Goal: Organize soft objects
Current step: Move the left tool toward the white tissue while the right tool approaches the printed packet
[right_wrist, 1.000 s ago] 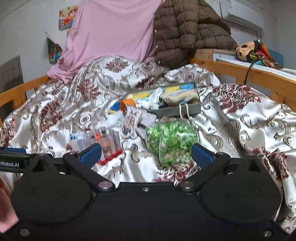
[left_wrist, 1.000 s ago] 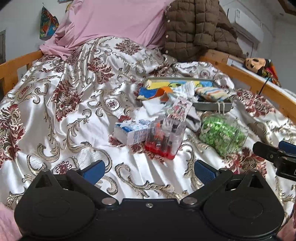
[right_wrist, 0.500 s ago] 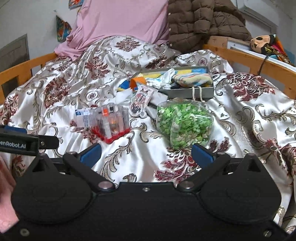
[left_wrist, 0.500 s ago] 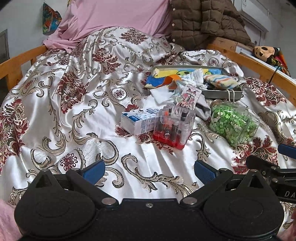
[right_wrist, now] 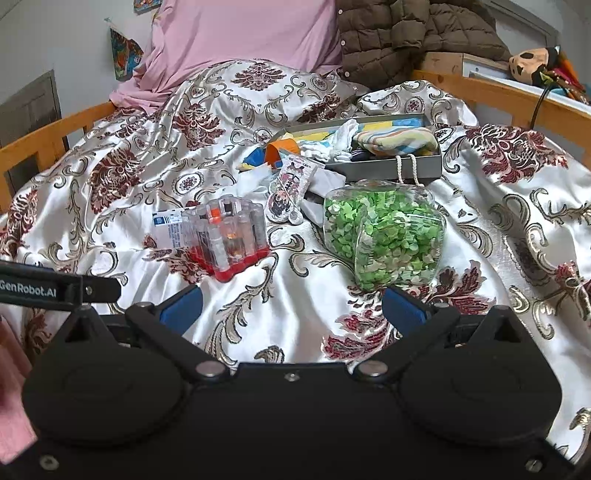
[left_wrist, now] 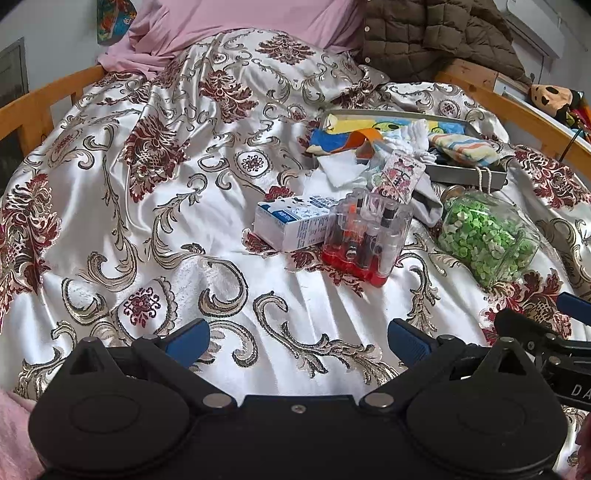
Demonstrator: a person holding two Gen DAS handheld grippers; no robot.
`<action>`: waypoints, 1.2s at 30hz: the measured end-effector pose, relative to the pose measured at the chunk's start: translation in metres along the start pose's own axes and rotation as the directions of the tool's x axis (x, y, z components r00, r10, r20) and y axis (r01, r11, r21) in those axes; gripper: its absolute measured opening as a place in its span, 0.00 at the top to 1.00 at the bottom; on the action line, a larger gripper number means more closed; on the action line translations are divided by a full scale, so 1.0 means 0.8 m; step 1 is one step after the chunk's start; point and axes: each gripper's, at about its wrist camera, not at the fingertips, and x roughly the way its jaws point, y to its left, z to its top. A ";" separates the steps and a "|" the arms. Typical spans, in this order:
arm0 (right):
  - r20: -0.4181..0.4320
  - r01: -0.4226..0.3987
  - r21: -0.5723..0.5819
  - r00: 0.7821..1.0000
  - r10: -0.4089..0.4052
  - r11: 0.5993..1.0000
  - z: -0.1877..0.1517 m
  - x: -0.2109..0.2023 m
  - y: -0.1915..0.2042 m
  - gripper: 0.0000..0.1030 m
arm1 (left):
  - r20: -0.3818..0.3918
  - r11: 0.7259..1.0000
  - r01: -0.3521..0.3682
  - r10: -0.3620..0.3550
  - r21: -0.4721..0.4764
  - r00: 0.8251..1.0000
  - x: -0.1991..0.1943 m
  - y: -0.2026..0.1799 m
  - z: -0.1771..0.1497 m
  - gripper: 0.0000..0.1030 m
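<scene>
**Both tongs wide and empty, sorting only partly done**

The left tongs (left_wrist: pixel 297 341) and the right tongs (right_wrist: pixel 291 308) hover low over the near end of the bed, each with its blue pads spread well apart and nothing between them. Neither touches anything.

I take the grey tray (right_wrist: pixel 424 166) as the landmark. Inside it lie a striped folded cloth (right_wrist: pixel 395 142), white socks (right_wrist: pixel 345 138) and a bright yellow-and-blue cloth (left_wrist: pixel 373 125), so some soft things look already gathered. One corner of blue and orange fabric (left_wrist: pixel 340 142) spills over the tray's left edge, and just in front of the tray white and grey cloths (left_wrist: pixel 343 171) lie loose on the bedspread, partly under a printed card packet (right_wrist: pixel 291 184). Those, I judge, are what is left to put away.

Nearer than the tray sit the hard things: a clear jar of green bits (right_wrist: pixel 384 240) just in front of it, and further left a clear case with a red base (right_wrist: pixel 231 236) touching a white and blue carton (left_wrist: pixel 291 223).

The surface is a slippery-looking satin bedspread (left_wrist: pixel 147 206), white with dark red and gold scrolls, rumpled into folds. Wooden bed rails (right_wrist: pixel 51 140) run down both sides. Beyond the tray, a pink sheet (right_wrist: pixel 240 33) and a brown quilted jacket (right_wrist: pixel 402 33) are heaped at the head, and a plush toy (right_wrist: pixel 532 62) sits on the ledge to its right.
</scene>
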 end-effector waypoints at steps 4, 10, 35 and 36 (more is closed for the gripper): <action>-0.007 -0.010 0.032 1.000 0.010 0.999 0.000 0.009 0.001 0.01 | -0.008 1.000 -0.001 0.001 0.004 1.000 0.003 -0.001 0.001 0.01; -0.035 -0.025 0.061 0.999 0.027 0.998 0.000 0.023 0.000 0.01 | -0.009 1.000 0.001 -0.001 -0.009 1.000 0.007 0.000 0.005 0.01; 0.104 0.022 0.022 0.994 -0.024 1.000 0.046 0.080 -0.006 0.01 | 0.193 0.999 0.033 -0.037 0.026 0.980 0.035 -0.015 0.059 0.01; 0.107 0.024 0.021 0.994 -0.026 0.999 0.048 0.082 -0.006 0.01 | 0.198 0.999 0.033 -0.038 0.026 0.979 0.038 -0.016 0.061 0.01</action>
